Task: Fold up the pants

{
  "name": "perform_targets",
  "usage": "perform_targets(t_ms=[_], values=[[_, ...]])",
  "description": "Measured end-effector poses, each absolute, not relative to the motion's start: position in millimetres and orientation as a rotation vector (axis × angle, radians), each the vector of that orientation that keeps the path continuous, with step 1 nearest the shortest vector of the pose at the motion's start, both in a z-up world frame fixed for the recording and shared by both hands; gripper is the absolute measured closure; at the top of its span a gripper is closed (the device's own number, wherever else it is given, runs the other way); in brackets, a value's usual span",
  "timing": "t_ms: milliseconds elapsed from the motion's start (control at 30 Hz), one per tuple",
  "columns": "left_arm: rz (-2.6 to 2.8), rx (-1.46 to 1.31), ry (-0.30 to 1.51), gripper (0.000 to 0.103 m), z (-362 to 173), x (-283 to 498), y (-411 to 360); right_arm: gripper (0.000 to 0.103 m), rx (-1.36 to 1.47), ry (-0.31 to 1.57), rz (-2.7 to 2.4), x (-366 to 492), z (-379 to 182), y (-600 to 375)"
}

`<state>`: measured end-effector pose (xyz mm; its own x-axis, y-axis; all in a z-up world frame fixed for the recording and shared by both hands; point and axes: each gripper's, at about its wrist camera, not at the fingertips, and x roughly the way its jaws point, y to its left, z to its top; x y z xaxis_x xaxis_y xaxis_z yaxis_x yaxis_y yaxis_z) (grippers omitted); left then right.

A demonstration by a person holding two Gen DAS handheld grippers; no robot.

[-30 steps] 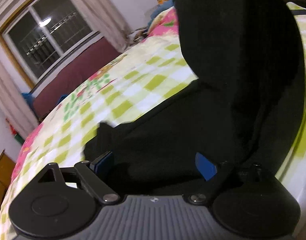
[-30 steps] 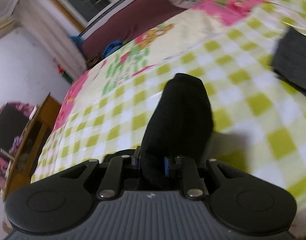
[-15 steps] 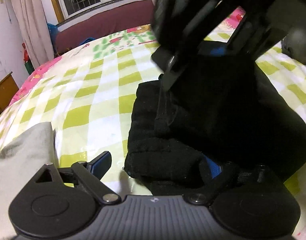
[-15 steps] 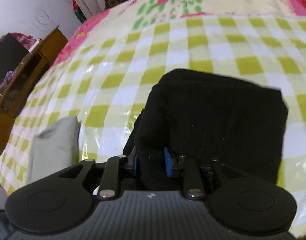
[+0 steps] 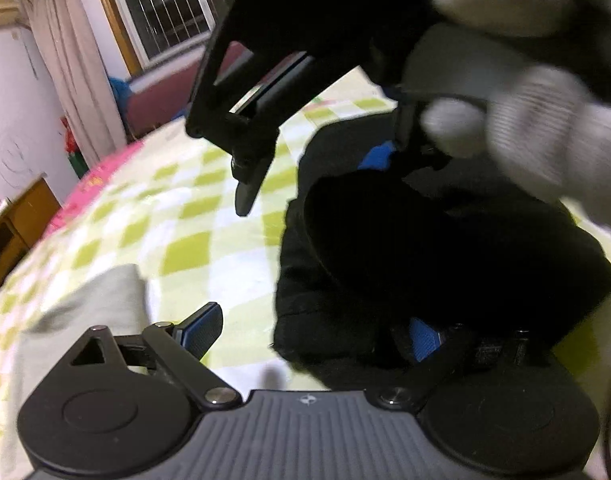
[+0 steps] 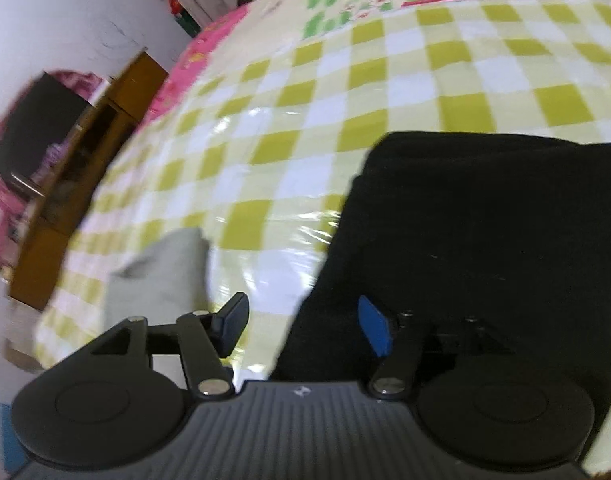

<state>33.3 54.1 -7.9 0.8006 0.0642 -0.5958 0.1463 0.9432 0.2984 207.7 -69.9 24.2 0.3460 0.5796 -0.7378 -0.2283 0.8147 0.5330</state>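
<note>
The black pants lie folded in a thick bundle on the green-checked bed sheet. In the right wrist view the pants form a flat dark rectangle. My left gripper is open, its right finger at the bundle's near edge, its left finger over bare sheet. My right gripper is open and holds nothing, low over the near left corner of the pants. It also shows from above in the left wrist view, held by a white-gloved hand.
A grey folded garment lies on the sheet left of the pants, also in the left wrist view. A wooden cabinet stands beside the bed on the left. A window and curtain are at the back.
My right gripper has opened and let go of the pants fabric. The pants have dropped into a folded bundle on the sheet. My left gripper stays open.
</note>
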Motion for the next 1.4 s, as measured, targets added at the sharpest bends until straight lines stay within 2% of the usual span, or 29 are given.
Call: perform_targets(t_ms=[133,300,500,633,767,800,867,900,933,1033,1067,1267,1400], values=[[-0.015,0.358,0.56,0.0,6,8,47,0.04,0.493,1.076,0.661,207,30,-78],[-0.05,0.3,0.483,0.0,31,-15,37,0.041,0.447,0.973,0.653,200,53,-101],[-0.109,0.226,0.532,0.0,31,13,24,0.041,0.252,0.924,0.536,204,69,-135],[-0.1,0.112,0.658,0.0,25,37,36,0.041,0.105,0.883,0.518,219,66,-124],[-0.108,0.051,0.679,0.0,20,45,44,0.04,-0.023,0.852,0.542,248,50,-105],[-0.104,0.052,0.687,0.0,18,44,45,0.042,-0.056,0.858,0.548,254,44,-102],[-0.092,0.049,0.725,0.006,11,46,49,0.084,-0.093,0.917,0.539,264,25,-93],[-0.097,0.038,0.746,0.011,7,49,51,0.088,-0.093,0.955,0.537,267,17,-89],[-0.099,0.022,0.761,0.012,3,51,55,0.091,-0.1,0.97,0.54,267,12,-83],[-0.082,-0.012,0.772,0.012,4,44,68,0.094,-0.14,0.923,0.561,261,18,-68],[-0.081,-0.028,0.775,0.012,5,40,72,0.099,-0.136,0.902,0.568,261,20,-64],[0.004,-0.031,0.838,0.011,1,17,94,0.097,-0.205,0.936,0.507,267,-8,-52],[0.083,0.049,0.791,0.012,16,-1,94,0.093,-0.073,0.866,0.525,254,16,-77]])
